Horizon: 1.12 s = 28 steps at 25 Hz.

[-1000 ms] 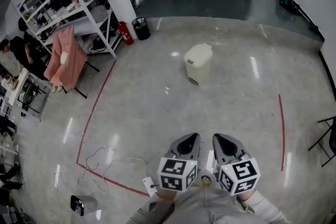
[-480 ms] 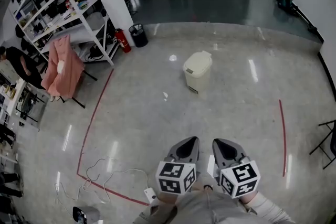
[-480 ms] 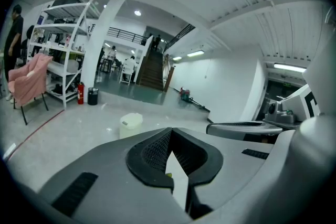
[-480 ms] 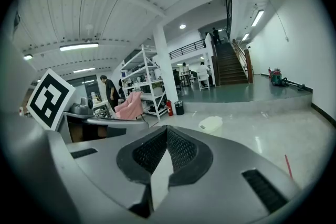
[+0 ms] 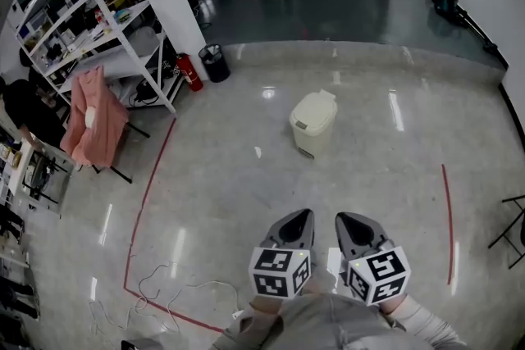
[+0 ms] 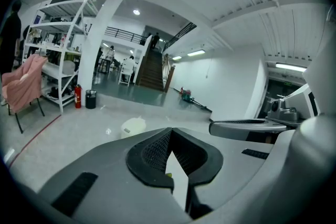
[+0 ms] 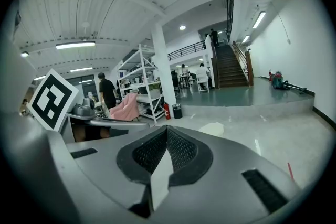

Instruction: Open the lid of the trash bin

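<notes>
A cream trash bin [image 5: 312, 125] stands on the polished grey floor with its lid down, well ahead of me. It also shows small in the left gripper view [image 6: 133, 126] and as a pale shape past the jaws in the right gripper view [image 7: 212, 128]. My left gripper [image 5: 299, 217] and right gripper [image 5: 344, 219] are held side by side close to my body, both pointing toward the bin and far short of it. Each is shut with nothing between its jaws, as the left gripper [image 6: 170, 131] and right gripper [image 7: 167, 131] show in their own views.
A white shelving rack [image 5: 98, 20] stands at the left, with a pink garment on a chair [image 5: 93, 118], a red fire extinguisher [image 5: 189, 74] and a black waste basket [image 5: 215, 61]. Red tape [image 5: 152, 184] marks the floor. A cable [image 5: 176, 291] lies near left. A folding chair [image 5: 510, 229] is at the right edge.
The bin has slid lower in the head view and looks a little nearer. Both grippers keep the same place and stay shut.
</notes>
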Each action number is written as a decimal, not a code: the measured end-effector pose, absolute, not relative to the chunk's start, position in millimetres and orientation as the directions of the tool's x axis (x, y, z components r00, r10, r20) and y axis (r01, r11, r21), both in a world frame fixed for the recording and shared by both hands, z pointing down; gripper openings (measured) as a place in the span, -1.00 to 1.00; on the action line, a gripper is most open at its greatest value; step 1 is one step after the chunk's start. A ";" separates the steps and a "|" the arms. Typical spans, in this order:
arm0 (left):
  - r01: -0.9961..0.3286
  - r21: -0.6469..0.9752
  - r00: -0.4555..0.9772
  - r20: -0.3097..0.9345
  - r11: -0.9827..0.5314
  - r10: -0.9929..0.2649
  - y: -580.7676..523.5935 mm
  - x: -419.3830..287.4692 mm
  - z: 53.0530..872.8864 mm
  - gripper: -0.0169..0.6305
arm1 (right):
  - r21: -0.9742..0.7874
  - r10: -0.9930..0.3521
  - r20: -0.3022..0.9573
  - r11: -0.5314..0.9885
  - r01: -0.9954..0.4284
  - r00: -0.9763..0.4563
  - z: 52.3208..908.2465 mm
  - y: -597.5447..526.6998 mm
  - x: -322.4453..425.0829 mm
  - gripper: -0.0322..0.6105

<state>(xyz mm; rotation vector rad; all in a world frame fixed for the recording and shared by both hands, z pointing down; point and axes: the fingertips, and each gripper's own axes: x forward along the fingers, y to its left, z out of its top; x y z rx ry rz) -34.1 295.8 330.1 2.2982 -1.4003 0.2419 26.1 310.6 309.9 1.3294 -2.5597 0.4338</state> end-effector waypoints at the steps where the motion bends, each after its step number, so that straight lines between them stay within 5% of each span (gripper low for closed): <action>1: -0.877 0.269 0.475 0.368 -0.397 -0.800 285.9 -36.3 331.1 -0.93 | -0.156 -0.760 0.328 0.542 -0.826 -0.561 309.9 300.9 23.8 -0.89; 28: -0.833 0.280 0.553 0.417 -0.477 -0.722 108.6 -96.0 351.1 -0.93 | -0.185 -0.798 0.351 0.454 -0.872 -0.490 314.6 121.3 -43.5 -0.89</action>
